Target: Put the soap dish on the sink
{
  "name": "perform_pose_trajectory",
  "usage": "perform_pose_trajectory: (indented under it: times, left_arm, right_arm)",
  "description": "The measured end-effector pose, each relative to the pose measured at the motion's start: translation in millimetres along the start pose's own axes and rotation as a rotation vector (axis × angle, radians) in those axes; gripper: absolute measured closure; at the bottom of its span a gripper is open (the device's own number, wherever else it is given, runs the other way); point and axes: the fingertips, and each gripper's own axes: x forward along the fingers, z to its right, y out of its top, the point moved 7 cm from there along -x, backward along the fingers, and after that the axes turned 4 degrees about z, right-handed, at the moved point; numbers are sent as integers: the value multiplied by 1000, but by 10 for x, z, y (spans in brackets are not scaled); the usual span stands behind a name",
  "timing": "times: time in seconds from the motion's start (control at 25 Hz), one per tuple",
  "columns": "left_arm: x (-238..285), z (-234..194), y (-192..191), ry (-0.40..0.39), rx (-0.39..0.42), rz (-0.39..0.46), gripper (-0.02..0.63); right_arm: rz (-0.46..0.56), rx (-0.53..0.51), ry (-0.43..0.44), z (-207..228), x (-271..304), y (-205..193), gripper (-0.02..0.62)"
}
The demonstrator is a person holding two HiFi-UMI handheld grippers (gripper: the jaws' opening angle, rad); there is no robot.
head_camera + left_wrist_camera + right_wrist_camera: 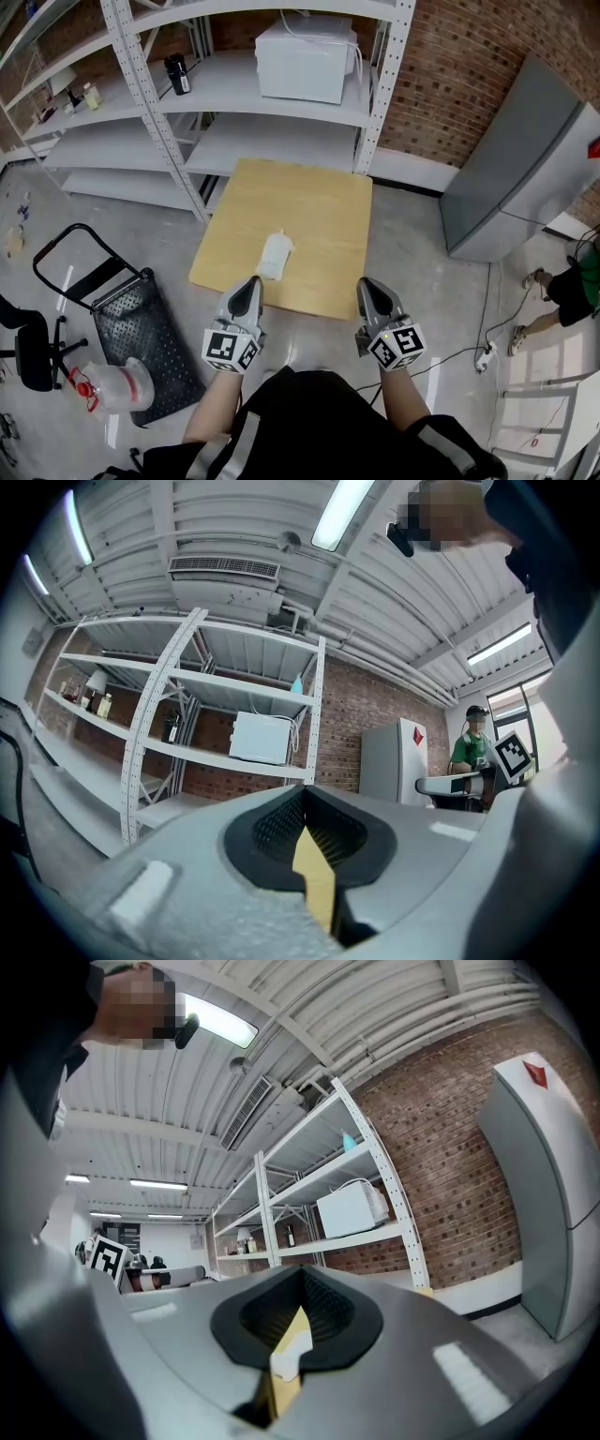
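Head view: the wooden counter (319, 206) carries the white soap dish (275, 256) near its front edge, just beyond the left gripper (249, 284); no sink shows. Its fingers (187, 883) and the right gripper's (370, 286) are pressed together, empty. Any pickup likely needs them parted first to straddle the dish.

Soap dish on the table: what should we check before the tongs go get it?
1. Small white soap dish lies free on the square light wooden table: ok.
2. Left tongs open for grabbing: not ok, shut.
3. Right tongs open: not ok, shut.
4. Both tongs empty: ok.
5. Sink in sight: not ok, none shows.
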Motion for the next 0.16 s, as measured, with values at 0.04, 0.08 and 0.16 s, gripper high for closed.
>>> perform_pose_trajectory:
  times: [0.04,0.08,0.16]
  left_arm:
    - [2,-4,-3,-4,2,-2,604]
    - [6,-10,-4,-6,3,-4,604]
    - [13,-24,-3,-10,5,-7,605]
  right_arm:
    - [-1,2,0,-2,2,0,591]
    - [-1,2,0,-4,4,-1,591]
    - [-4,2,-1,-6,9,-1,591]
